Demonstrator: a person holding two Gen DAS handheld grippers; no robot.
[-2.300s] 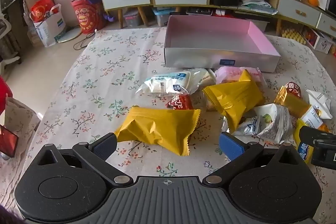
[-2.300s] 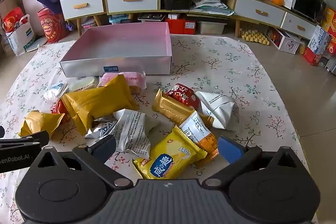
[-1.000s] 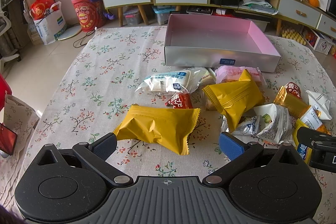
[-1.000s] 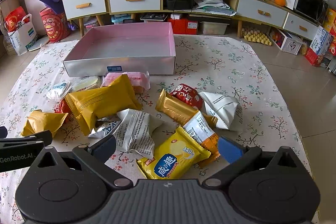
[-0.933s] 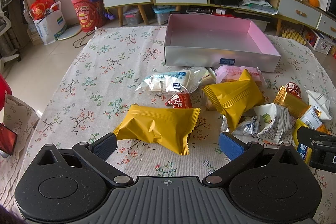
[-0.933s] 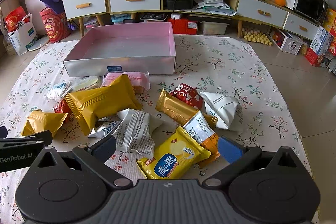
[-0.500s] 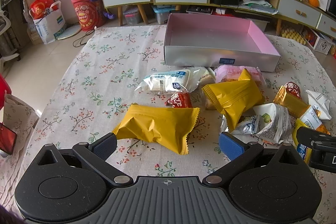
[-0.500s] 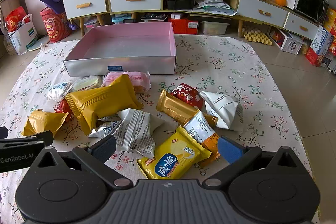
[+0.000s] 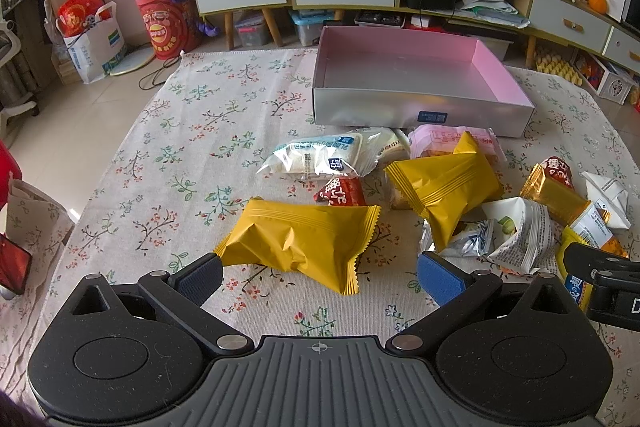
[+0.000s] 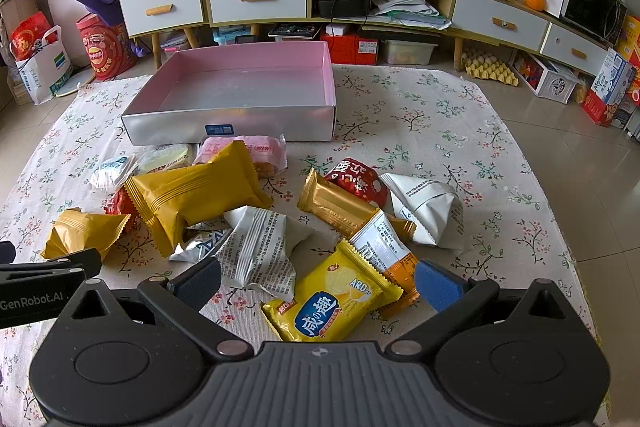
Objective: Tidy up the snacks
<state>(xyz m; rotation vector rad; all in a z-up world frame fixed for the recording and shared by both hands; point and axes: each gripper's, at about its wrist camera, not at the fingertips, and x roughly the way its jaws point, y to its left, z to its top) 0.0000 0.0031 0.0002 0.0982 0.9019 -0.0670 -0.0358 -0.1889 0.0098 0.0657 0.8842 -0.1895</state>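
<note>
Tablecloth (image 9: 168,131); yellow packet (image 9: 300,241) between fingers (image 9: 200,277)

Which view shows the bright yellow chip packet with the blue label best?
The right wrist view: the yellow chip packet lies whole, label up, just ahead of the open right gripper. The left wrist view shows only a yellow-and-blue sliver at the right edge, mostly hidden behind the other gripper's black body.
</note>
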